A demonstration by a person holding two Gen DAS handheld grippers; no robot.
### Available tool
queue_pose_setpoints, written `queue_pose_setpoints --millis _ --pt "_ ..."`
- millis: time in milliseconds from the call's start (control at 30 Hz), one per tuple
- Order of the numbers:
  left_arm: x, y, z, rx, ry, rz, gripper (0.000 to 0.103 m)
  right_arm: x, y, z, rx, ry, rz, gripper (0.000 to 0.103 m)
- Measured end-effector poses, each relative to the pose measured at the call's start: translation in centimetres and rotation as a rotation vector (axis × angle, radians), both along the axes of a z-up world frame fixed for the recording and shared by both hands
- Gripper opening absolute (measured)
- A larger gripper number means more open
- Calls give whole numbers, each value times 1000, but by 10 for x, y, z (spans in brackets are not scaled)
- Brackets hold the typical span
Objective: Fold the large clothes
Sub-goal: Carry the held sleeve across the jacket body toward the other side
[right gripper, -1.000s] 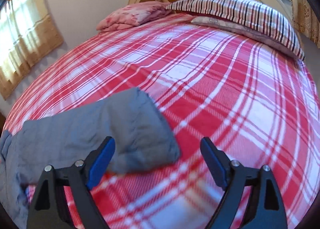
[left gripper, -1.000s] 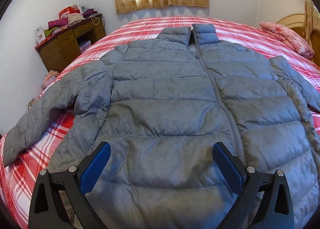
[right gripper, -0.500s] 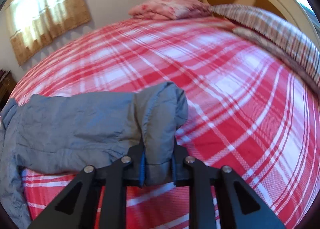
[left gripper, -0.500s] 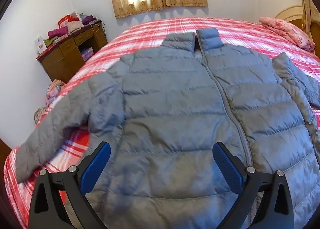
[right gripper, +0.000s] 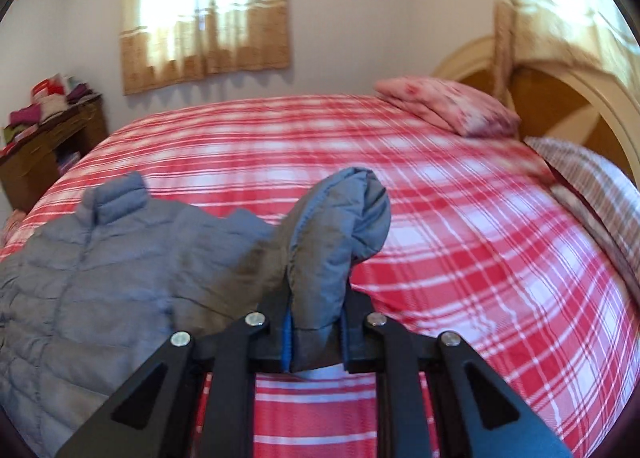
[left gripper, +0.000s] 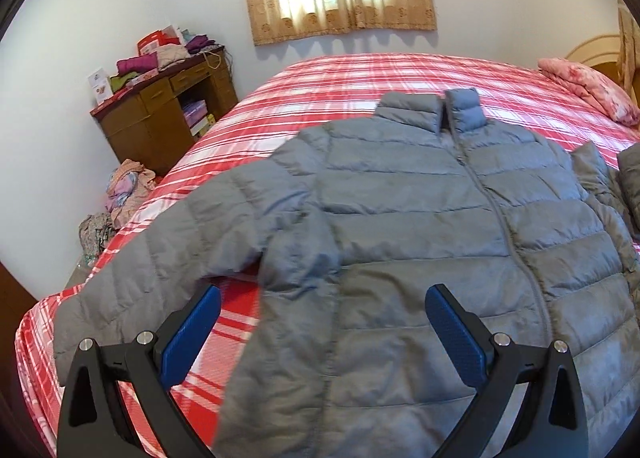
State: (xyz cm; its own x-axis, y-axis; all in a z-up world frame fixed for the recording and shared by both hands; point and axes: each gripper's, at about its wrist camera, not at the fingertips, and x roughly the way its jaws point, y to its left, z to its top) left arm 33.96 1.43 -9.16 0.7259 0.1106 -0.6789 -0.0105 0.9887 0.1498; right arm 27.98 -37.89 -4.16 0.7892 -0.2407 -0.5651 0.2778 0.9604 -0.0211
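Note:
A grey puffer jacket (left gripper: 400,217) lies face up and zipped on the red plaid bed (left gripper: 360,81), collar toward the window. Its left sleeve (left gripper: 160,258) stretches toward the bed's corner. My left gripper (left gripper: 323,292) hovers open over the jacket's lower left side, near the armpit, with nothing between its blue pads. My right gripper (right gripper: 316,318) is shut on the cuff end of the other sleeve (right gripper: 340,217), which stands up off the bedspread (right gripper: 480,258). The jacket body (right gripper: 100,258) lies to its left.
A wooden desk (left gripper: 160,113) piled with folded clothes stands by the far left wall, with a heap of clothes (left gripper: 120,193) on the floor beside it. A pink pillow (right gripper: 444,105), a striped pillow (right gripper: 592,185) and a curved headboard (right gripper: 560,97) are at the right.
My right gripper closed on the sleeve's end, then lifted it and swung it toward the jacket body. My left gripper drew back and leftward, still open, bringing the left sleeve into fuller view.

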Motion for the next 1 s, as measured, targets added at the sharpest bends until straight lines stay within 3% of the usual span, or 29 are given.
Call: queue_pose_setpoints --millis 467,700,1000 --pt "22 55 0 -24 -12 78 102 37 118 -7 -43 11 211 18" --pt "36 69 -5 -46 -15 113 102 65 194 -40 -17 57 330 18" --pt "49 86 -12 -8 4 157 102 85 263 -88 24 158 473 21"
